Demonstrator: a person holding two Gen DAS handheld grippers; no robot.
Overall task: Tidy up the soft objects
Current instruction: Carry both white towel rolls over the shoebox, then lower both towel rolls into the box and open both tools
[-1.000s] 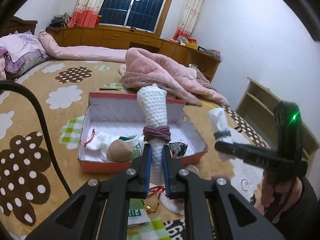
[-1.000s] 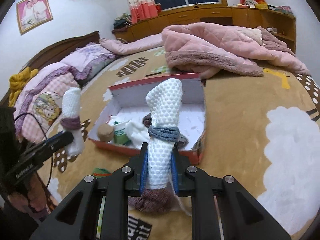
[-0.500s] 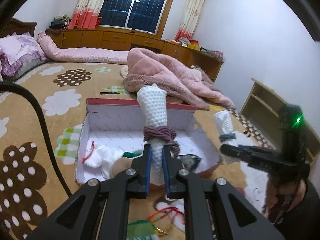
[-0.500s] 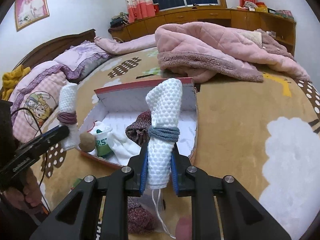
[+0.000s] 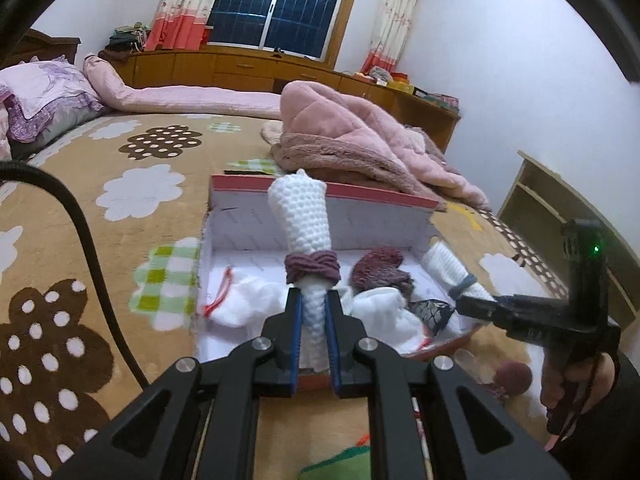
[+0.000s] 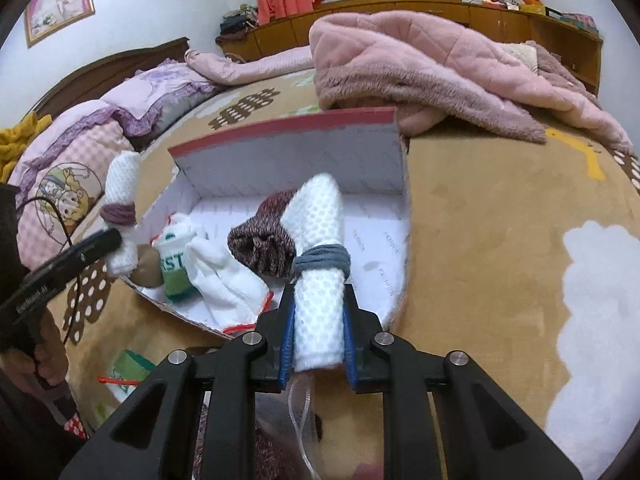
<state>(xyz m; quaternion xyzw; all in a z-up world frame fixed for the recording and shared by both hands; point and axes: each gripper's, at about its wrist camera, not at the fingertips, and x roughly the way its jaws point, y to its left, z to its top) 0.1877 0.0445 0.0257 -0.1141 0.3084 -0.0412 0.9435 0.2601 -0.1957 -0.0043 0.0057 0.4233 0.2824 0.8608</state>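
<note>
My left gripper [image 5: 314, 312] is shut on a white knitted roll tied with a maroon band [image 5: 306, 232], held over the near edge of the red-rimmed cardboard box [image 5: 320, 192]. My right gripper [image 6: 318, 328] is shut on a white knitted roll tied with a grey band [image 6: 320, 248], over the box's right front corner. The box [image 6: 288, 160] holds a maroon knit piece [image 6: 264, 240], white socks [image 6: 216, 272] and a green-lettered sock [image 6: 174, 264]. Each gripper shows in the other's view, the right one [image 5: 480, 304] and the left one [image 6: 108, 240].
A pink quilted coat [image 5: 352, 140] lies right behind the box. Pillows [image 6: 80, 160] sit at the bed's head. Loose socks and a mesh bag [image 6: 128, 372] lie on the blanket in front of the box. A wooden shelf [image 5: 560, 216] stands off the bed's right side.
Both grippers have moved forward with their rolls, from in front of the box to over its near edge. The box now fills more of both views.
</note>
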